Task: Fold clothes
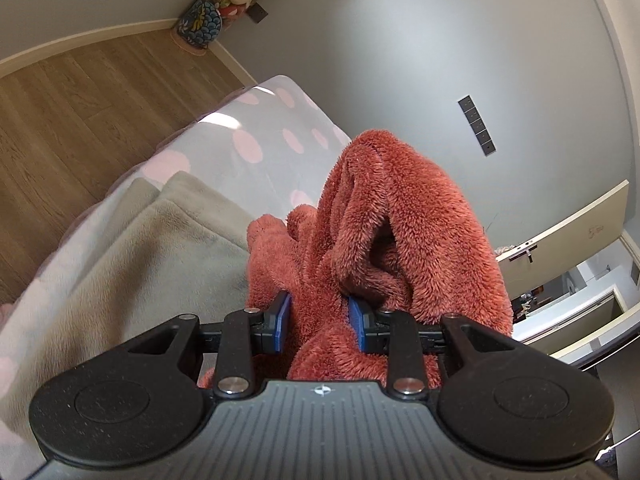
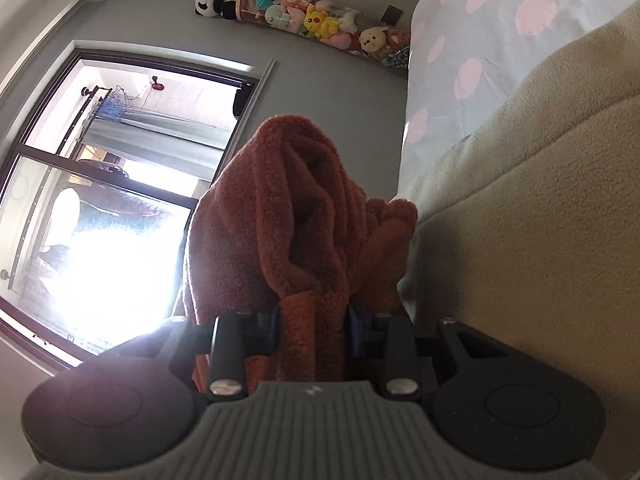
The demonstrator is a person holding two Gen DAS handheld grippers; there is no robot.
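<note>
Right now the left gripper (image 1: 320, 320) is pinching a bunched fold of the fluffy rust-red fleece garment (image 1: 400, 208) between its blue pads, and the right gripper (image 2: 314, 320) is clamping another bunch of the same garment (image 2: 288, 200). The garment is hanging lifted between them, above the bed with its pale sheet dotted in pink (image 1: 256, 128) and a beige fleece blanket (image 1: 152, 240) lying on it. No readable writing is showing; only a small compass-like emblem (image 1: 322, 390) is marking the left gripper's grey body.
</note>
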